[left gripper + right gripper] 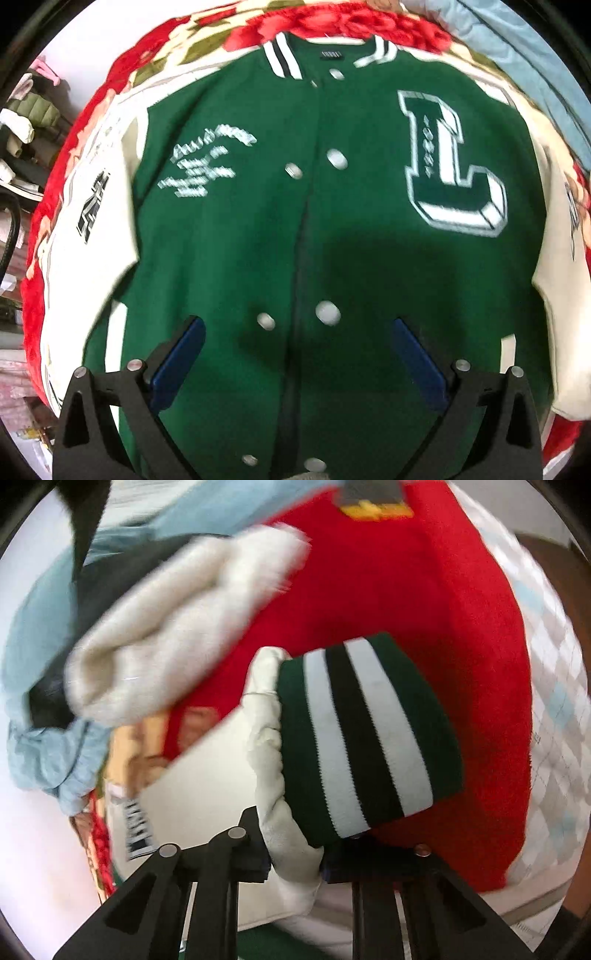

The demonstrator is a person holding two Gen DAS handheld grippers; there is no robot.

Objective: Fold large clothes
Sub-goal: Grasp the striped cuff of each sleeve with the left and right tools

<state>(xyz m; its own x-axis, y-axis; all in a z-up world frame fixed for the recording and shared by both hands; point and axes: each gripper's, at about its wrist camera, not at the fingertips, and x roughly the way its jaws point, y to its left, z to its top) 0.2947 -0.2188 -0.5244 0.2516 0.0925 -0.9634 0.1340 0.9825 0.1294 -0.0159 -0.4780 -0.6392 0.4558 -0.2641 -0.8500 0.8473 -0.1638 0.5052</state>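
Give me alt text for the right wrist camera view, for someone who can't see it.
The right gripper is shut on a cream jacket sleeve just behind its green, white and black striped cuff. The sleeve lies over a red blanket, with a blurred cream fleece garment at upper left.

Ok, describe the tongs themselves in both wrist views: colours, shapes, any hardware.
The left tongs have matte black angular arms with triangular cut-outs, round silver bolt heads at the pivots, and two flat blue pads as fingers. The right tongs share the same black frame, triangular cut-outs and silver bolts; their pads are mostly hidden, showing only dark edges. No cables, markings or sleeves are visible.
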